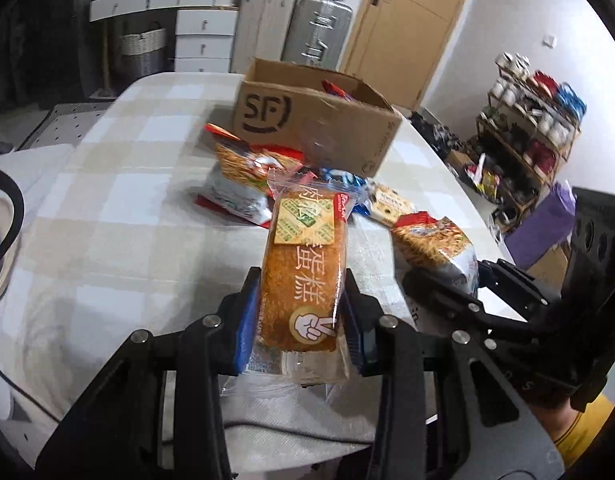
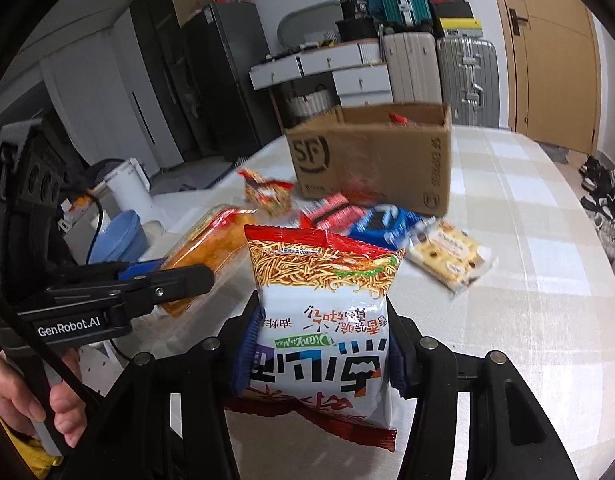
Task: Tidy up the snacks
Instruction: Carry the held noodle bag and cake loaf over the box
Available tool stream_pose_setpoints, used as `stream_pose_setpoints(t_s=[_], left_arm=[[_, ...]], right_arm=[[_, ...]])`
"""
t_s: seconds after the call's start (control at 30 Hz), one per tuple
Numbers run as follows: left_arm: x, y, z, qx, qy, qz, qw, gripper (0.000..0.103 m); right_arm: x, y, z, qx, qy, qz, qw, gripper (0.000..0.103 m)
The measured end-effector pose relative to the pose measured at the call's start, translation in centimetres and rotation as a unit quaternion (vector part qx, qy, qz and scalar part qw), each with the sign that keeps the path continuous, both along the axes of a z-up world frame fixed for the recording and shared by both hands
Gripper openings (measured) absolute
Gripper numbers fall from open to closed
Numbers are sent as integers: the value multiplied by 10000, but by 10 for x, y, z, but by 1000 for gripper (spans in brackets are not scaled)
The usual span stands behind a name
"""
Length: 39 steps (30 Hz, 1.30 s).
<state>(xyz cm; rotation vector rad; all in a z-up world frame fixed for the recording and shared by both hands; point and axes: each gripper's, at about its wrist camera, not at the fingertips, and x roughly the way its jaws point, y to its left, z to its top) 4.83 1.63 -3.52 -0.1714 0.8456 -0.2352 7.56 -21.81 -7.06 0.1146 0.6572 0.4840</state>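
While your left tongs (image 1: 301, 316) clamp a wrapped cake loaf (image 1: 303, 276) between their blue pads, the package stands nearly upright above the desk (image 1: 119, 216), its clear wrapper end pointing toward the cardboard box (image 1: 315, 120). Your right tongs (image 2: 319, 352) are closed on a white-and-red noodle snack bag (image 2: 323, 316), gripped at its middle with the printed text upside down in the right wrist view. From the left wrist view, that same bag sits just to the right of the cake, held off the checked cloth. In the right wrist view, the left tongs appear at the left edge with the orange cake loaf in their grip, and your left hand (image 2: 31, 396) wraps the handle below.

Beyond both tongs, loose snacks lie on the desk in front of the box: a second noodle bag (image 2: 267, 192), a red packet (image 2: 331, 210), a blue packet (image 2: 387, 224) and a pale cookie pack (image 2: 451, 256), the last three close together. The open-topped box stands at the far side of the desk, marked SF, with a red wrapper (image 2: 399, 119) showing above its rim.
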Motion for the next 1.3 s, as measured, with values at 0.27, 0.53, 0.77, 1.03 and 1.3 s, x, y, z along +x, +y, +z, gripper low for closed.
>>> stream_pose_setpoints(t_s=[0.27,0.53,0.77,1.03,1.3], left_arm=[[-12,26,59,-264,-327,226,9989,34],[6,26,101,-243,-465,34,9986,34],[47,15,119,-237,-366,-83,9990,34],[114,4,125,-274,-181,-116,9994,34],[206,-4,107,-122,170,-44,9998,34]], right_arm=[[-3,11,55,267,-428,175,9986,53],[11,6,110,401,-752,141,9963,53],[40,1,128,282,-794,46,9964,53],[90,-9,132,144,-731,-191,9970,53],[152,-14,120,-18,-567,-280,9980,53]])
